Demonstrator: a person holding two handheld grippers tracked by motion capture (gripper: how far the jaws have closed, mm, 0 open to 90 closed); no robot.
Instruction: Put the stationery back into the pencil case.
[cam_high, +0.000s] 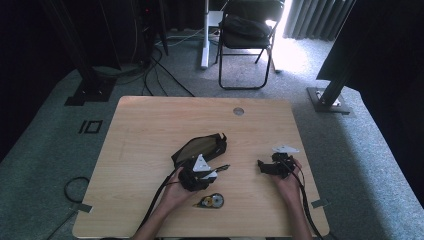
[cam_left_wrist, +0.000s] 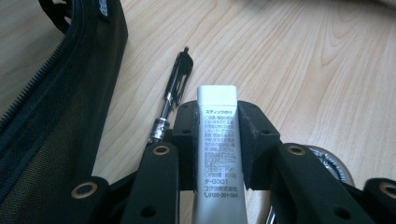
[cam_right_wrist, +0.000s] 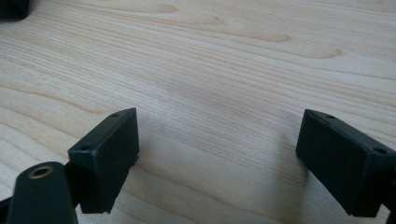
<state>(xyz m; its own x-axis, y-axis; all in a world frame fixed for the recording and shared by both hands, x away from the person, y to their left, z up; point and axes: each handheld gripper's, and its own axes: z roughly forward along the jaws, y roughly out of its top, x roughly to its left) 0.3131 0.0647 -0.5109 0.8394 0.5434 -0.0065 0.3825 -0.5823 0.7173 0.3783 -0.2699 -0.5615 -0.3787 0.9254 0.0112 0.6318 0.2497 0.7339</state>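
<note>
Glue stick (cam_left_wrist: 218, 140) above wooden table (cam_high: 150, 130)

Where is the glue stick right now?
The glue stick is clamped between the left gripper jaws in the left gripper view, above the table, with the pen and the black pouch to its left.

The glue stick (cam_left_wrist: 218, 154) is silver-grey with black writing, the pencil case (cam_left_wrist: 56, 116) black, the table (cam_left_wrist: 303, 60) light wood.
</note>
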